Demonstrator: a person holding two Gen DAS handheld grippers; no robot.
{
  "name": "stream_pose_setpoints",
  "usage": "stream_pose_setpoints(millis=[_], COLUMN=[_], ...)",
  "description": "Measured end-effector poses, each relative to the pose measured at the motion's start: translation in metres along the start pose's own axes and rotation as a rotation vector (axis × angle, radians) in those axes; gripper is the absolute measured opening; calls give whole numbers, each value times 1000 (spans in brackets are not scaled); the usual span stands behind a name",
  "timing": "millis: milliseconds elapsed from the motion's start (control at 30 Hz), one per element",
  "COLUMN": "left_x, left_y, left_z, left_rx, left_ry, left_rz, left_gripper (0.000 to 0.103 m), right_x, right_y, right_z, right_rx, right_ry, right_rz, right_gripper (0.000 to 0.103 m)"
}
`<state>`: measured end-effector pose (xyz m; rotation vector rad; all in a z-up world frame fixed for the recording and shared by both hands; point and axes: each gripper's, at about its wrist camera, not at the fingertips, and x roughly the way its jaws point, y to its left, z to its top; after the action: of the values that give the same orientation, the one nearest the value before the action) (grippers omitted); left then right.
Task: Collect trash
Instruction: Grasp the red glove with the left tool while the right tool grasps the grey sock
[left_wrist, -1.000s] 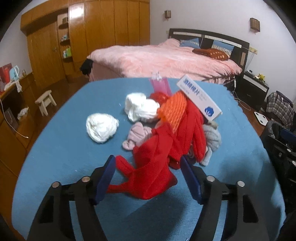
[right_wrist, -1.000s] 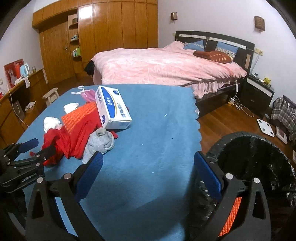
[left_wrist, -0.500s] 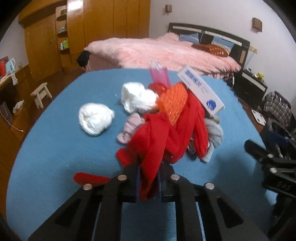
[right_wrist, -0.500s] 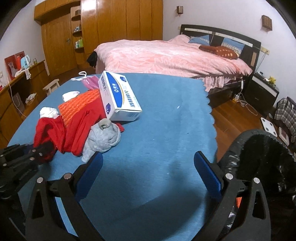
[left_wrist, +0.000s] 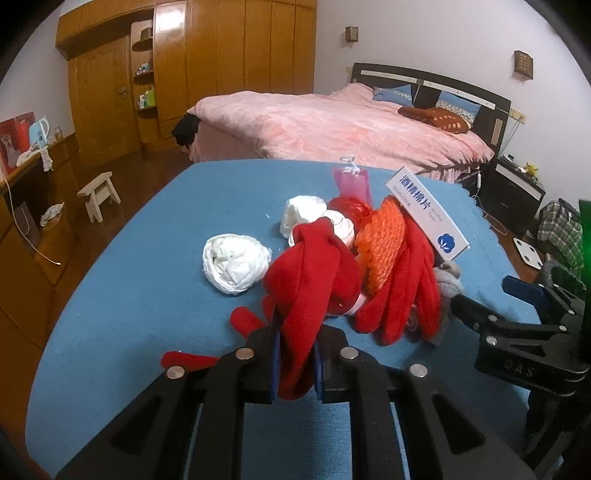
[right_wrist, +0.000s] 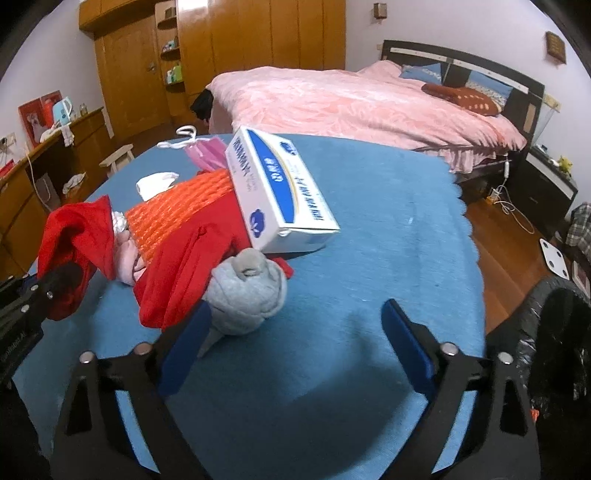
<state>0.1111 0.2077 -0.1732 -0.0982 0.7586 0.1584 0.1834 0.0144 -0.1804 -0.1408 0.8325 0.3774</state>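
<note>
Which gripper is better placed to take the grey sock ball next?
Right. The right gripper is open with the grey sock ball just ahead of its left finger. The left gripper is shut on the red cloth.

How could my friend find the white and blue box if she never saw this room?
Look at the blue table in front of the pink bed. A heap of red cloth lies on it, and the box leans tilted on top. It is the only hard, square-cornered thing there, with a blue stripe.

Dim warm indoor light, glare on the wardrobe doors (left_wrist: 236, 55), soft shadows on the blue tablecloth (right_wrist: 369, 229), strong fisheye bending, black corners, slightly soft focus
</note>
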Motion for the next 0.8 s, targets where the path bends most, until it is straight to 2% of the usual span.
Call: stream_pose_setpoints(millis=[67, 167, 267, 333, 600, 800], left_x=[5, 8, 8, 9, 2, -6], left_y=[1, 2, 1, 1, -2, -9], left_z=[-1, -3, -4, -3, -3, -4], left_rx=[-4, -8, -6, -5, 6, 12], left_ry=[9, 16, 21, 22, 4, -8], left_rz=[1, 2, 4, 5, 1, -17], left_gripper=[14, 14, 14, 14, 14, 14], right_x=[3, 9, 11, 11, -6, -16], right_y=[4, 10, 13, 15, 12, -5], right_z=[1, 2, 2, 3, -4, -16], right_rx=[-7, -27, -35, -48, -7, 28], right_ry=[5, 31, 43, 46, 33, 48], right_rz=[3, 27, 65, 109, 119, 114], right_gripper=[84, 75, 61, 42, 41, 41])
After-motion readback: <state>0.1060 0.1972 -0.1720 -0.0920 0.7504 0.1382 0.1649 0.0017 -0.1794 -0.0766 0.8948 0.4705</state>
